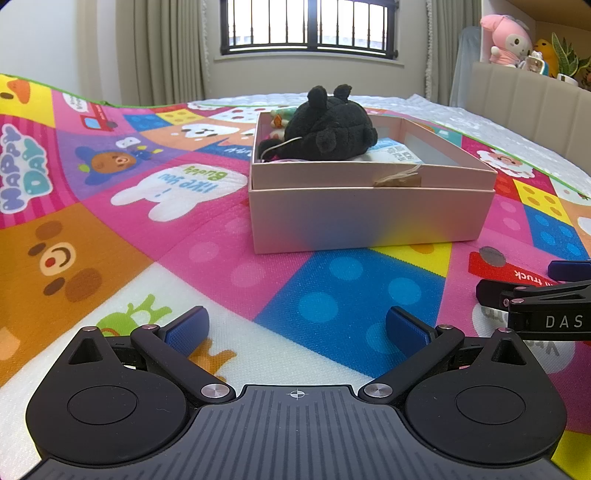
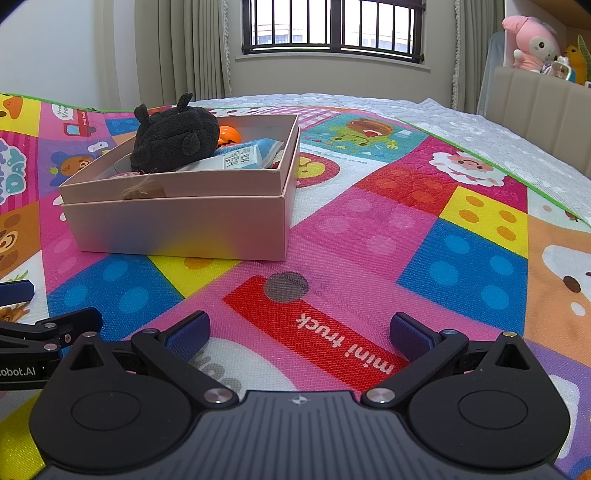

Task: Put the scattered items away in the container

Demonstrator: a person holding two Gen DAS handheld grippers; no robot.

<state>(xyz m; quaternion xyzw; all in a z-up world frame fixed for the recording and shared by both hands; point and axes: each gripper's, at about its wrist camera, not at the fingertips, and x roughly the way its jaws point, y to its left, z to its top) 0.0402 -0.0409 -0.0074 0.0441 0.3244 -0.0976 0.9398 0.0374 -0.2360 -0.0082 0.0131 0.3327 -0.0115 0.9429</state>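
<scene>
Left wrist view — pink box (image 1: 369, 218) ahead, black plush (image 1: 327, 129) inside.
Both tongs, left gripper (image 1: 295, 328) and right gripper (image 2: 299, 332), gape empty over play mat (image 2: 369, 221) reading "mini truck".

- Pink boxes (image 1: 369, 218): one, open-topped, on the play mat (image 1: 332, 288).
- Black plush toys (image 1: 328, 125): one, inside the box.
- Blue-and-white cartons (image 2: 240, 157): one, inside the box.
- Orange round toys (image 2: 228, 134): one, inside the box.
- Pink plush toys (image 1: 506, 38): one, on the shelf.
- Grippers: two, left gripper (image 1: 297, 330) and right gripper (image 2: 299, 332).
- Barred windows (image 1: 310, 26): one.
</scene>
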